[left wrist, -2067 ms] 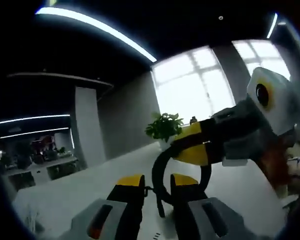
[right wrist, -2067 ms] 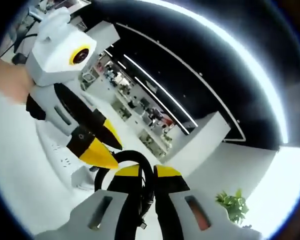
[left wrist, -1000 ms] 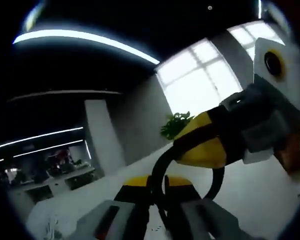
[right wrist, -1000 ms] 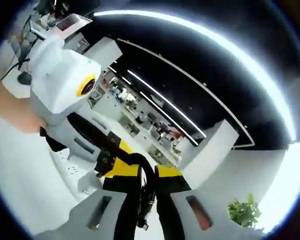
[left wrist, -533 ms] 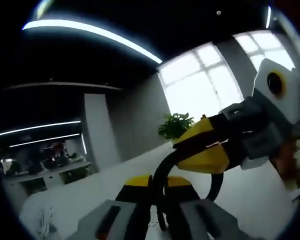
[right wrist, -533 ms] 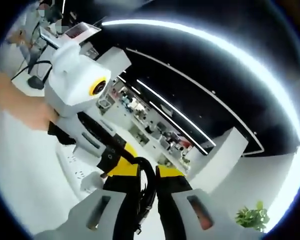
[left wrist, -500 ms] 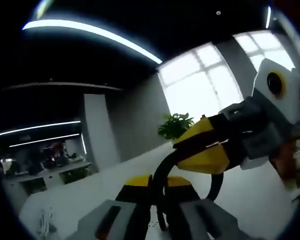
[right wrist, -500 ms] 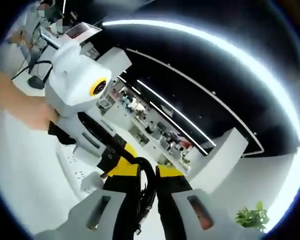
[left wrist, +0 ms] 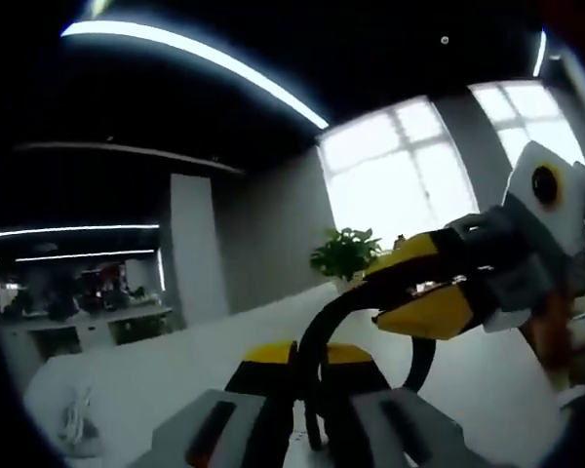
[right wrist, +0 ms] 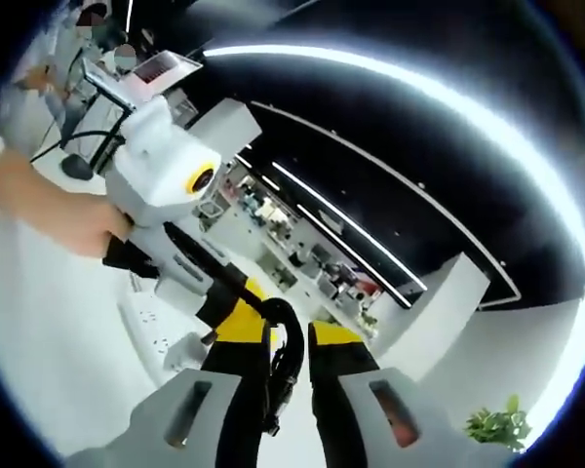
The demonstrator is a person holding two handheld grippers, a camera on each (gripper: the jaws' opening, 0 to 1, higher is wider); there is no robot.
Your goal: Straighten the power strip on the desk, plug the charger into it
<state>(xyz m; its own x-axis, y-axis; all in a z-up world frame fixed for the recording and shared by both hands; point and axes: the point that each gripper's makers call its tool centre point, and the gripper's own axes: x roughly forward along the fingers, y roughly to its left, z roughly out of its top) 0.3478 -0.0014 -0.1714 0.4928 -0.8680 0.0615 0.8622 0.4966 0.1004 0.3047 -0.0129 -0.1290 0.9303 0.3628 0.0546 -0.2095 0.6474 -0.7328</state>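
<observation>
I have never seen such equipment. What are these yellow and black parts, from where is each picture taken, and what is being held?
A person holds a two-jaw gripper in each hand; a fisheye camera rides on each. In the left gripper view, the left gripper rises from the bottom, shut on a black cable; the right gripper enters from the right. In the right gripper view, the right gripper pinches the same cable loop, with the left one beside it. Below, on the white desk, lie a white power strip and a white charger. A potted plant stands by the window.

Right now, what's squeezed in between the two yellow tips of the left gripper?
A thick black cable runs up between the left gripper jaws, which are shut on it, in the left gripper view. It curves toward the right gripper.
</observation>
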